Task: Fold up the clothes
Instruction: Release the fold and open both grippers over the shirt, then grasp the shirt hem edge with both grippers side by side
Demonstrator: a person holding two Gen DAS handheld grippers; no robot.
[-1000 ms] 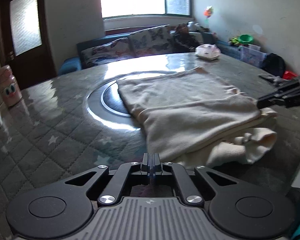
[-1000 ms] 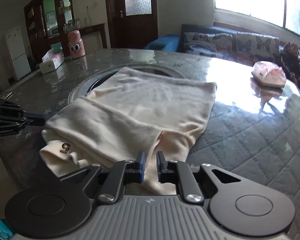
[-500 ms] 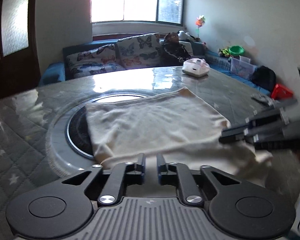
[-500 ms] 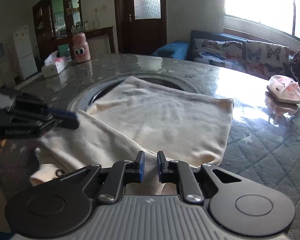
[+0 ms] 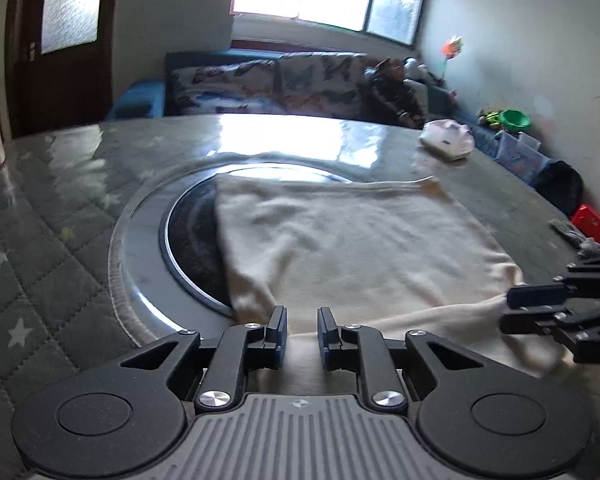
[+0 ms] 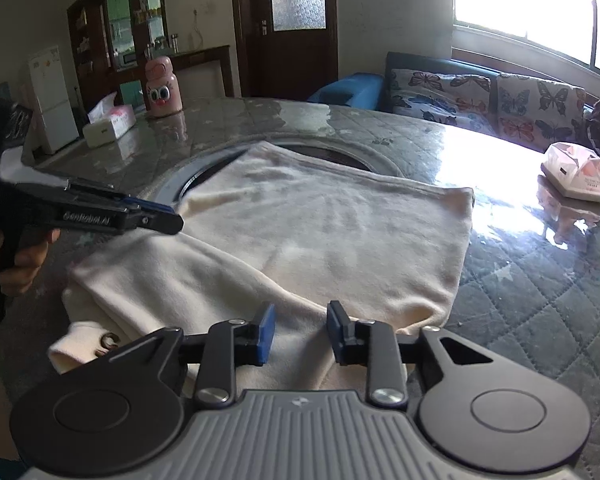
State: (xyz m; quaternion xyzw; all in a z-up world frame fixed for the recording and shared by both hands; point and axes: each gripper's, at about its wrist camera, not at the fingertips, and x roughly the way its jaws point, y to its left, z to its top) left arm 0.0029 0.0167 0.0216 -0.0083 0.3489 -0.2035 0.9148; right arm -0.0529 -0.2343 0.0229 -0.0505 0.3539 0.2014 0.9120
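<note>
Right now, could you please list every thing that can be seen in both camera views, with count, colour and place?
cream folded garment: one, cream, flat at table centre, partly over the round inset.
quilted grey table cover: one, grey with stars, over the table.
round dark inset: one, dark with silver ring, table centre.
pink cartoon bottle: one, pink, far table edge.
white tissue box: one, white, beside the bottle.
pink-white packet: one, near the sofa side.
butterfly sofa: one, blue, under the window.
left gripper: black, over the garment's near edge, nothing pinched.
right gripper: black, jaws opening, over the garment's near edge.
</note>
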